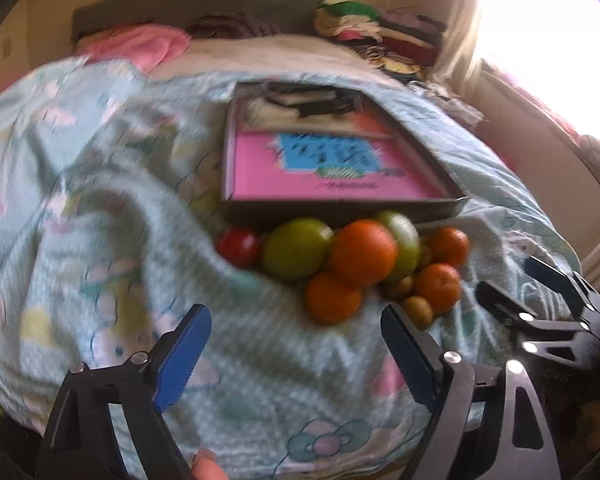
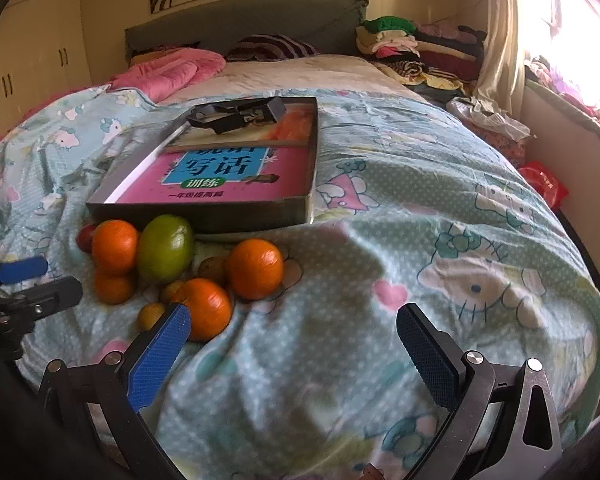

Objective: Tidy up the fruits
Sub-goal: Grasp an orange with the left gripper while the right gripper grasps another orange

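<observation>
A pile of fruit lies on the blue patterned bedspread (image 2: 380, 240) in front of a shallow cardboard box (image 2: 204, 208). It holds several oranges (image 1: 362, 252) (image 2: 254, 268), green fruits (image 1: 296, 246) (image 2: 164, 248), a small red one (image 1: 238, 246) and small brown ones (image 1: 418, 312). The box (image 1: 340, 204) holds a pink book (image 1: 320, 172) (image 2: 220, 176) and a black object (image 2: 236, 114). My left gripper (image 1: 296, 344) is open and empty, just short of the pile. My right gripper (image 2: 294, 348) is open and empty, its left fingertip (image 2: 168, 340) beside an orange (image 2: 206, 308).
The right gripper (image 1: 540, 292) shows at the right of the left wrist view; the left gripper (image 2: 40, 280) shows at the left of the right wrist view. A pink quilt (image 2: 168, 68), stacked clothes (image 2: 412, 48), a headboard and a bright window (image 2: 580, 20) lie beyond.
</observation>
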A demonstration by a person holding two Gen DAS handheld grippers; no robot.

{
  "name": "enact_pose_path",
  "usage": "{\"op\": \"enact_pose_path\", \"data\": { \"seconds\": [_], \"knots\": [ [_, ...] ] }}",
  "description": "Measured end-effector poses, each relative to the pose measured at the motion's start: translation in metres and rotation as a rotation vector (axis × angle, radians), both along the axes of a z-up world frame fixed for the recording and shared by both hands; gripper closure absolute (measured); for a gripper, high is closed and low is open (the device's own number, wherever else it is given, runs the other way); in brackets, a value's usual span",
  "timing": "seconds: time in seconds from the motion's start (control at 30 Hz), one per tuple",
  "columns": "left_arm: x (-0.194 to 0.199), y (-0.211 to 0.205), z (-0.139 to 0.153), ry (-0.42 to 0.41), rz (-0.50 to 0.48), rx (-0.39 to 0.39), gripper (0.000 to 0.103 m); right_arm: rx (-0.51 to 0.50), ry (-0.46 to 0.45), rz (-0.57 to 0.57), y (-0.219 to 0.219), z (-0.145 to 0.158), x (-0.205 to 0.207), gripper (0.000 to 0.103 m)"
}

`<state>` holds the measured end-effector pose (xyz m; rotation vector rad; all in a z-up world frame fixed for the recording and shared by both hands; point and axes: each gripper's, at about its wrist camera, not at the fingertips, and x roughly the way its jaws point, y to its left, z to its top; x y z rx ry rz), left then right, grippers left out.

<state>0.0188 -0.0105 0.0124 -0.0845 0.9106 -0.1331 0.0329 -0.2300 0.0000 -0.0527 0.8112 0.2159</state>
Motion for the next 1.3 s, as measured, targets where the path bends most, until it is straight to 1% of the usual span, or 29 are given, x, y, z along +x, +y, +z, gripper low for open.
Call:
{"op": "enact_pose_path", "data": {
  "seconds": [0.07, 0.13, 0.2, 0.3, 0.33, 0.37, 0.4, 0.43, 0.5, 0.53, 0.57, 0.63, 0.73, 0.77, 0.83, 0.87, 0.9, 0.97, 1.07, 1.13, 1.3],
  "knots": [
    [0.003, -0.008, 0.006, -0.024, -0.033, 0.008, 0.020, -0.002, 0.001, 0.008, -0.001, 0.000, 0.006, 0.000],
    [0.007, -0.017, 0.008, -0.029, -0.065, 0.021, 0.024, -0.007, 0.008, 0.021, -0.001, -0.001, 0.013, 0.001],
    [0.013, -0.025, 0.006, -0.021, -0.095, 0.029, 0.034, -0.012, 0.012, 0.030, 0.001, -0.002, 0.018, 0.002],
    [0.021, -0.032, 0.004, -0.012, -0.101, 0.041, 0.037, -0.002, 0.019, 0.048, 0.002, -0.002, 0.029, 0.006],
    [0.022, -0.033, 0.003, -0.012, -0.101, 0.041, 0.038, 0.007, 0.026, 0.059, 0.003, -0.003, 0.034, 0.010],
    [0.026, -0.035, 0.002, -0.010, -0.101, 0.040, 0.042, 0.013, 0.037, 0.066, 0.005, -0.004, 0.037, 0.013],
    [0.028, -0.036, 0.001, -0.005, -0.100, 0.043, 0.046, 0.020, 0.052, 0.074, 0.005, -0.006, 0.040, 0.022],
    [0.030, -0.035, 0.001, 0.001, -0.098, 0.042, 0.047, 0.029, 0.066, 0.085, 0.006, -0.008, 0.044, 0.033],
    [0.032, -0.035, -0.001, 0.008, -0.098, 0.038, 0.048, 0.052, 0.092, 0.109, 0.008, -0.013, 0.050, 0.040],
    [0.033, -0.036, -0.001, 0.009, -0.101, 0.040, 0.048, 0.063, 0.095, 0.122, 0.009, -0.014, 0.051, 0.046],
    [0.032, -0.034, -0.001, 0.011, -0.101, 0.041, 0.048, 0.074, 0.097, 0.139, 0.010, -0.014, 0.052, 0.049],
    [0.034, -0.035, -0.002, 0.014, -0.101, 0.040, 0.048, 0.086, 0.106, 0.164, 0.014, -0.016, 0.053, 0.058],
    [0.036, -0.036, -0.003, 0.018, -0.103, 0.038, 0.048, 0.090, 0.106, 0.189, 0.018, -0.017, 0.055, 0.061],
    [0.037, -0.036, -0.003, 0.019, -0.105, 0.039, 0.048, 0.102, 0.113, 0.191, 0.018, -0.017, 0.057, 0.061],
    [0.037, -0.038, -0.004, 0.019, -0.110, 0.045, 0.049, 0.158, 0.139, 0.191, 0.015, -0.021, 0.062, 0.062],
    [0.037, -0.040, -0.004, 0.020, -0.112, 0.053, 0.054, 0.185, 0.150, 0.191, 0.013, -0.022, 0.064, 0.063],
    [0.038, -0.040, -0.005, 0.021, -0.117, 0.053, 0.063, 0.214, 0.161, 0.192, 0.011, -0.024, 0.067, 0.064],
    [0.039, -0.040, -0.005, 0.028, -0.122, 0.041, 0.063, 0.232, 0.161, 0.189, 0.009, -0.025, 0.067, 0.064],
    [0.039, -0.039, -0.003, 0.029, -0.124, 0.038, 0.065, 0.209, 0.128, 0.187, 0.010, -0.019, 0.061, 0.064],
    [0.038, -0.036, 0.000, 0.026, -0.121, 0.022, 0.066, 0.201, 0.100, 0.178, 0.007, -0.011, 0.055, 0.064],
    [0.033, -0.028, 0.024, -0.026, -0.114, -0.016, 0.066, 0.232, 0.036, 0.173, -0.002, 0.016, 0.050, 0.064]
  ]
}}
